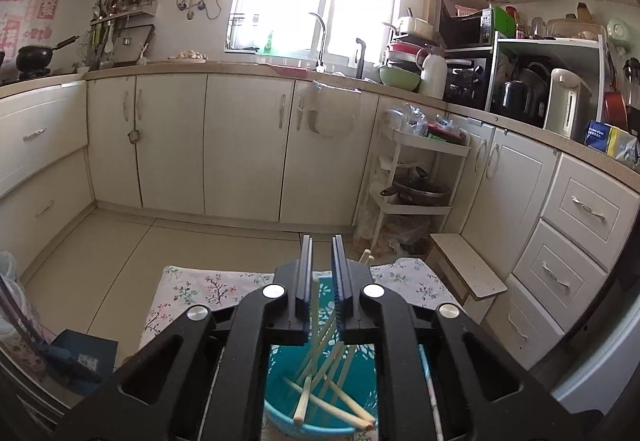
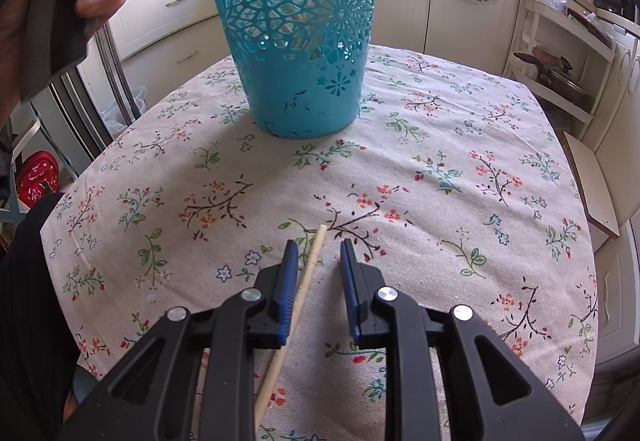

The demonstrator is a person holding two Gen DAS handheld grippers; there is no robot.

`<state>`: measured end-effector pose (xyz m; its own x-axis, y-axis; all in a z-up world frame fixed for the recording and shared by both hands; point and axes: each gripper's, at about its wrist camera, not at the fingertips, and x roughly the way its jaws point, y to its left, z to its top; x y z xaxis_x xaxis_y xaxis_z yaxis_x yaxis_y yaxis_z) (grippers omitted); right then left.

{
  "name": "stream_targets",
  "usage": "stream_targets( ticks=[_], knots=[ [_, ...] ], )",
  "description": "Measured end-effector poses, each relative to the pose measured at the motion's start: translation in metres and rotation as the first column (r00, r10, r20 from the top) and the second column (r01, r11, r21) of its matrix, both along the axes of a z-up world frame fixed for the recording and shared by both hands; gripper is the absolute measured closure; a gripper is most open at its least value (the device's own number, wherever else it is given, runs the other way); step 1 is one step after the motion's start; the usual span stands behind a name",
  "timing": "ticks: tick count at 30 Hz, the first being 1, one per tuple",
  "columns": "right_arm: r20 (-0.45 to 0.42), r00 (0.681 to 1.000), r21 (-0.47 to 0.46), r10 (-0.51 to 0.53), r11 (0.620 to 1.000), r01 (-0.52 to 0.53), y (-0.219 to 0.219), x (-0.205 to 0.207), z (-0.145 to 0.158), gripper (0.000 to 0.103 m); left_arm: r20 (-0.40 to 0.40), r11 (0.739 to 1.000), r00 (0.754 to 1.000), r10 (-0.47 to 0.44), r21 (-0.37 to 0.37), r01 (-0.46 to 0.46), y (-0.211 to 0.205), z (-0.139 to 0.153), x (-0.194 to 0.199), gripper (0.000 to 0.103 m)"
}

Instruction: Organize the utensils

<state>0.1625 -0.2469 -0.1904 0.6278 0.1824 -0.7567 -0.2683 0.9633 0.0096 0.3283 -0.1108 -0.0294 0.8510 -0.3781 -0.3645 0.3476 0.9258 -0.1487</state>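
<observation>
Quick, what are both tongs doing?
Left tongs: open, empty, above the turquoise plastic basket.
Right tongs: open around a pale wooden chopstick.

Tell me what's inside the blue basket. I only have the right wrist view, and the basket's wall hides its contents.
Observer: Several pale chopsticks lie crossed inside the basket.
Operator: Report where the left tongs are.
Observer: The left tongs hang directly over the basket's open mouth.
Operator: Say whether they hold anything.
Observer: No. A gap shows between the pads and nothing is pinched there.
</observation>
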Motion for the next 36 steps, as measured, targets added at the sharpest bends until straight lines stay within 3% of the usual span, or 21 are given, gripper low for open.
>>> stream_targets(
  ticks=[3, 7, 10, 13, 17, 21, 24, 30, 36],
  knots=[
    [0.000, 1.000, 0.007, 0.000, 1.000, 0.000, 0.000, 0.000, 0.001, 0.080, -0.002, 0.999, 0.999, 0.035, -0.010, -0.035, 0.015, -0.008, -0.019, 0.060],
    [-0.001, 1.000, 0.000, -0.002, 1.000, 0.002, 0.001, 0.000, 0.001, 0.080, -0.036, 0.997, 0.997, 0.069, -0.016, -0.069, 0.042, -0.023, -0.044, 0.050],
    [0.000, 1.000, -0.020, 0.004, 1.000, -0.004, 0.004, 0.000, 0.001, 0.080, -0.083, 0.995, 0.992, 0.096, -0.015, -0.098, 0.065, -0.041, -0.056, 0.047],
    [-0.026, 0.997, -0.037, 0.073, 0.997, -0.074, 0.010, 0.001, 0.002, 0.094, -0.148, 0.992, 0.981, 0.122, -0.015, -0.126, 0.084, -0.063, -0.062, 0.047],
    [-0.080, 0.985, -0.066, 0.151, 0.985, -0.157, 0.017, 0.005, 0.006, 0.096, -0.212, 0.988, 0.966, 0.150, -0.014, -0.157, 0.101, -0.088, -0.067, 0.047],
    [-0.117, 0.985, -0.070, 0.125, 0.989, -0.134, 0.019, 0.008, 0.007, 0.096, -0.251, 0.986, 0.955, 0.160, -0.003, -0.166, 0.106, -0.106, -0.071, 0.046],
    [-0.098, 0.989, -0.070, 0.112, 0.990, -0.119, 0.023, 0.006, 0.006, 0.097, -0.282, 0.986, 0.945, 0.164, 0.010, -0.168, 0.105, -0.115, -0.074, 0.045],
    [-0.061, 0.995, 0.097, 0.084, 0.992, -0.078, 0.007, 0.000, 0.009, 0.097, -0.291, 0.987, 0.943, 0.160, 0.040, -0.156, 0.097, -0.114, -0.084, 0.037],
    [0.034, 0.997, 0.269, 0.066, 0.961, -0.073, -0.005, -0.006, 0.044, 0.097, -0.287, 0.988, 0.945, 0.153, 0.075, -0.137, 0.086, -0.111, -0.088, 0.032]
  ],
)
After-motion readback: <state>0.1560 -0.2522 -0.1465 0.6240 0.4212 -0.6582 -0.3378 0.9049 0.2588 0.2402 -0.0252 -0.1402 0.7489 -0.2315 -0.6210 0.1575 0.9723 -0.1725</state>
